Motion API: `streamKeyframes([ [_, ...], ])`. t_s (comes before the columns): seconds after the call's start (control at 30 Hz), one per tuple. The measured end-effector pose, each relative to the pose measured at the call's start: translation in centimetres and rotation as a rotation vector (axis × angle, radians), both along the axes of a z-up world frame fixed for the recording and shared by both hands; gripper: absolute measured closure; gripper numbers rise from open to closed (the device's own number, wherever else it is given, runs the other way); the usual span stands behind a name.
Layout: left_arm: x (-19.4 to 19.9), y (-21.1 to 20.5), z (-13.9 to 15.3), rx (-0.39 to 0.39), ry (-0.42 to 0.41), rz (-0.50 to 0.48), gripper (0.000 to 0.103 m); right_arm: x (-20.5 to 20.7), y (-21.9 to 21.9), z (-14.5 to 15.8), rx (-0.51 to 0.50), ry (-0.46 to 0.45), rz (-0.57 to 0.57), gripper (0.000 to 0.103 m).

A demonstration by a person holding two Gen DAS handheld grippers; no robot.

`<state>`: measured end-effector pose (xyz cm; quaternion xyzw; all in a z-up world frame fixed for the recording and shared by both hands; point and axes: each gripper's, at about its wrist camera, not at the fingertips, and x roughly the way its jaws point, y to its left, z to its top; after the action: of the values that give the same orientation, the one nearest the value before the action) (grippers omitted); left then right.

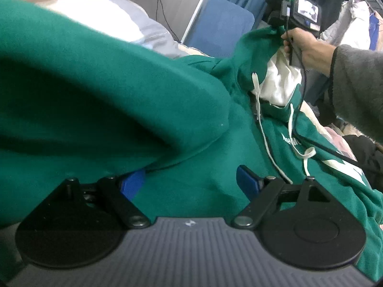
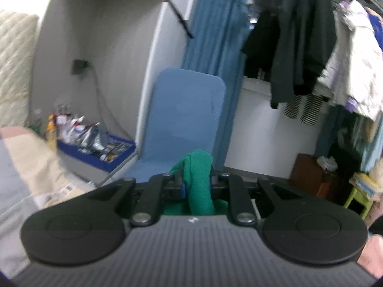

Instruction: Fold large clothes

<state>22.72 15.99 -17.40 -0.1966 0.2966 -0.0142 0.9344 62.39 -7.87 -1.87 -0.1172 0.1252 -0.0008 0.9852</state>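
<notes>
The right gripper (image 2: 197,186) is clamped on a fold of the soft, heavy green fleece hoodie (image 1: 191,124). The left gripper (image 1: 191,184) stands released above the fabric. Being limp, it is best taken at hem or shoulder seams.

One green hoodie (image 1: 115,91) with two white drawstrings (image 1: 265,143). Two tools: the left tool (image 1: 191,184) and the right tool (image 2: 197,186). One hand (image 1: 301,45) in a grey sleeve (image 1: 356,91). One blue chair (image 2: 186,114), one blue curtain (image 2: 215,35), one blue bin (image 2: 95,153) of bottles, two striped socks (image 2: 301,107).
</notes>
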Motion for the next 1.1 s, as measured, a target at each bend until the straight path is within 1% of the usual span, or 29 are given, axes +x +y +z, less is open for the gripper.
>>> streamKeyframes([
  [0.07, 0.2, -0.3, -0.4, 0.014, -0.002, 0.001, 0.017, 0.8, -0.4, -1.3, 0.002, 0.049, -0.007, 0.078],
  [0.1, -0.1, -0.6, -0.4, 0.018, -0.003, 0.003, 0.017, 1.0, -0.9, -1.7, 0.033, 0.084, 0.007, 0.077],
  [0.13, 0.1, -0.6, -0.4, 0.022, -0.004, 0.004, 0.017, 1.0, -1.5, -1.9, 0.065, 0.105, 0.023, 0.07],
  [0.17, 0.2, -0.7, -0.4, 0.023, -0.008, 0.005, 0.017, 0.6, -2.3, -2.3, 0.098, 0.123, 0.032, 0.055],
  [0.2, 0.3, -0.7, -0.4, 0.023, -0.01, 0.006, 0.017, 0.1, -3.0, -2.6, 0.132, 0.142, 0.031, 0.046],
  [0.23, 0.4, -0.7, -0.3, 0.023, -0.011, 0.006, 0.017, -0.6, -3.7, -2.8, 0.171, 0.16, 0.033, 0.032],
  [0.37, 0.6, -0.5, -0.1, 0.004, -0.01, 0.008, 0.017, -4.5, -7.3, -2.7, 0.328, 0.23, 0.013, 0.031],
  [0.4, 0.5, -0.3, 0.0, -0.004, -0.008, 0.012, 0.017, -6.0, -8.4, -2.5, 0.366, 0.239, 0.007, 0.031],
  [0.47, 0.1, -0.1, 0.3, -0.019, -0.005, 0.024, 0.017, -9.1, -10.4, -1.8, 0.41, 0.249, -0.025, 0.031],
  [0.6, -1.3, 0.5, 1.3, -0.044, 0.009, 0.05, 0.017, -16.9, -14.9, -0.7, 0.486, 0.278, -0.036, 0.031],
  [0.67, -2.1, 1.0, 2.1, -0.054, 0.012, 0.068, 0.017, -21.1, -17.9, -0.3, 0.544, 0.293, -0.051, 0.031],
  [0.7, -2.3, 1.2, 2.3, -0.068, 0.016, 0.075, 0.017, -23.4, -19.5, -0.1, 0.566, 0.314, -0.063, 0.031],
  [0.8, -3.8, 2.3, 3.2, -0.113, 0.022, 0.113, 0.017, -29.3, -24.2, 0.4, 0.613, 0.335, -0.122, 0.031],
  [0.87, -5.0, 3.2, 4.0, -0.126, 0.027, 0.163, 0.017, -32.7, -27.3, 0.0, 0.671, 0.347, -0.186, 0.029],
  [0.9, -5.5, 3.7, 4.4, -0.13, 0.031, 0.187, 0.017, -34.3, -28.9, -0.5, 0.715, 0.359, -0.224, 0.028],
  [0.97, -6.5, 4.7, 4.9, -0.15, 0.032, 0.23, 0.017, -36.9, -31.3, -1.6, 0.793, 0.363, -0.286, 0.018],
  [1.03, -7.4, 5.9, 5.2, -0.196, 0.042, 0.27, 0.017, -38.5, -33.3, -2.8, 0.876, 0.398, -0.342, 0.018],
  [1.1, -8.6, 7.0, 5.4, -0.246, 0.049, 0.311, 0.017, -39.1, -34.5, -3.8, 0.951, 0.433, -0.365, 0.018],
])
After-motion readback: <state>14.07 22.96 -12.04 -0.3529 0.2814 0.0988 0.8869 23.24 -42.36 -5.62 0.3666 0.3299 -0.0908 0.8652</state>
